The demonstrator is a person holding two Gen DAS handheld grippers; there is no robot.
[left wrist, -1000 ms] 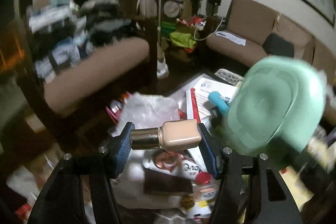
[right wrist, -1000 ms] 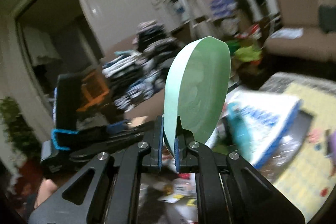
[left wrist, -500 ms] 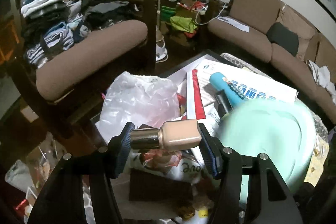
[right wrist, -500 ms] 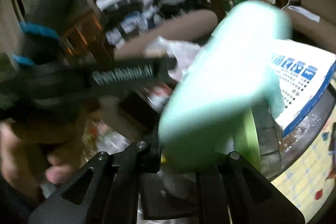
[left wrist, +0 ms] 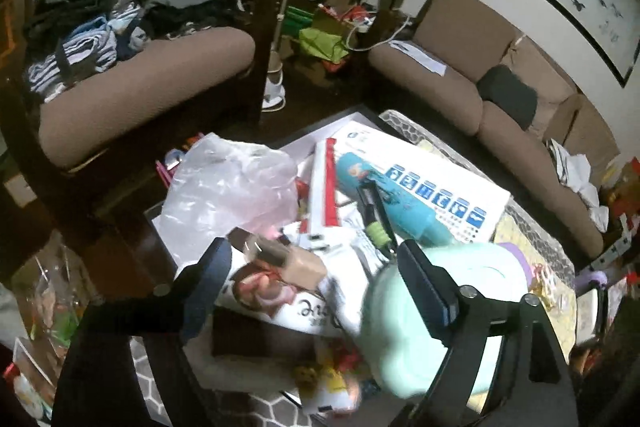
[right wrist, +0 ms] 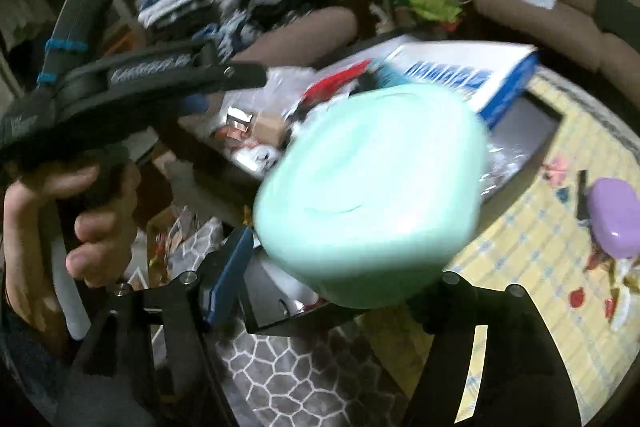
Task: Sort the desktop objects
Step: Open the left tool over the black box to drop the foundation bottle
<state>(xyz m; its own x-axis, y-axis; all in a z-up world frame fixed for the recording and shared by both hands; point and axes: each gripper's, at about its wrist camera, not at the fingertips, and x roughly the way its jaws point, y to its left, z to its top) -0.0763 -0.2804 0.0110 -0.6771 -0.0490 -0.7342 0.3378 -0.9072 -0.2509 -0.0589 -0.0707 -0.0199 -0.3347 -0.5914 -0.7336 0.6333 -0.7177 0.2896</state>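
Observation:
In the left wrist view my left gripper [left wrist: 316,283] hangs over the cluttered table with its jaws opening wide. A beige foundation bottle [left wrist: 288,261] with a gold cap lies tilted and blurred between them, touching neither pad. A mint green container [left wrist: 444,323] sits low behind the right finger. In the right wrist view my right gripper [right wrist: 336,263] also has its jaws opening. The mint green container [right wrist: 372,187] is blurred just above and between them, clear of the blue left pad [right wrist: 230,279]. The same bottle [right wrist: 268,125] shows further back.
A white box with blue icons [left wrist: 436,183], a teal bottle [left wrist: 384,203], a crumpled plastic bag [left wrist: 232,195] and papers crowd the table. A purple heart-shaped box [right wrist: 616,219] rests on the yellow mat [right wrist: 532,251]. A hand [right wrist: 96,195] holds the left tool. Sofas stand behind.
Both grippers have opened. The bottle, clamped level before, has slipped free and tilted downward. The mint container, pinched by the right fingers before, has come loose as that gripper tipped down toward the table.

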